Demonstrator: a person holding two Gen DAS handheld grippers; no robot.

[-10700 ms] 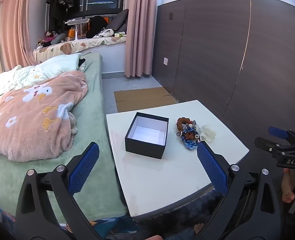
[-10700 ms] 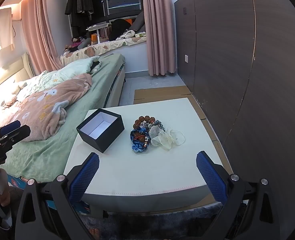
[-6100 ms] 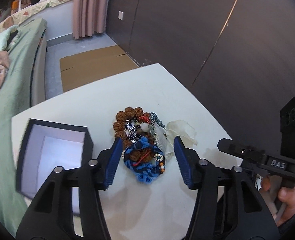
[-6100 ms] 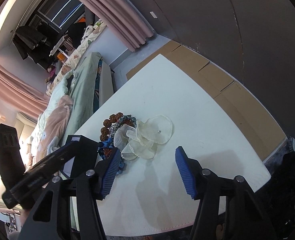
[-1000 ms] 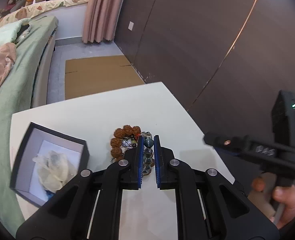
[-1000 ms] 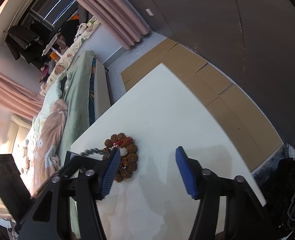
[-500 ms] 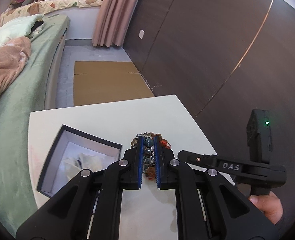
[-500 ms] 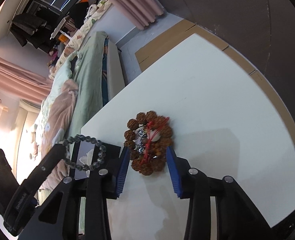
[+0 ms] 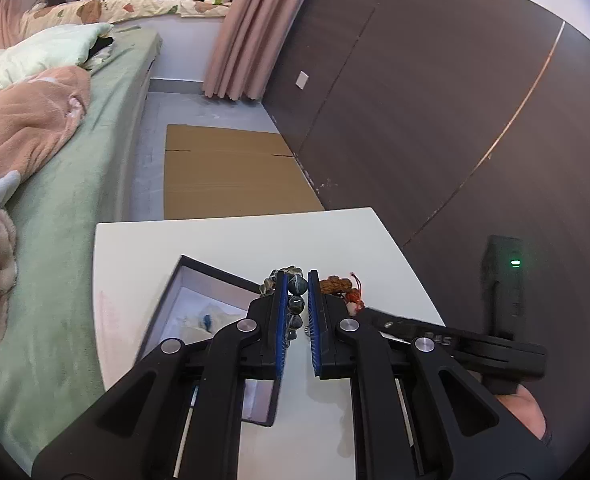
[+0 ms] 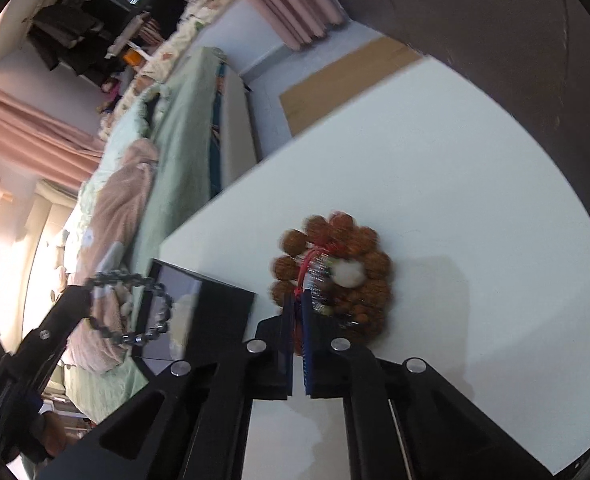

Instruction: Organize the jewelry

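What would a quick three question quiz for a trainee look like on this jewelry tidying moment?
1. True or false: the left gripper is shut on the dark bead bracelet.
2. Which item is the right gripper shut on? A) brown seed bracelet B) black box C) nothing
3. Fill in: the brown seed bracelet lies on the white ____.

Key: 1 true; 2 A; 3 table.

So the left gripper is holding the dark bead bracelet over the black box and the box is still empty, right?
Not quite. The left gripper does hold the dark bead bracelet by the black box, but the box is not empty: the left wrist view shows pale, crumpled material with something blue already inside.
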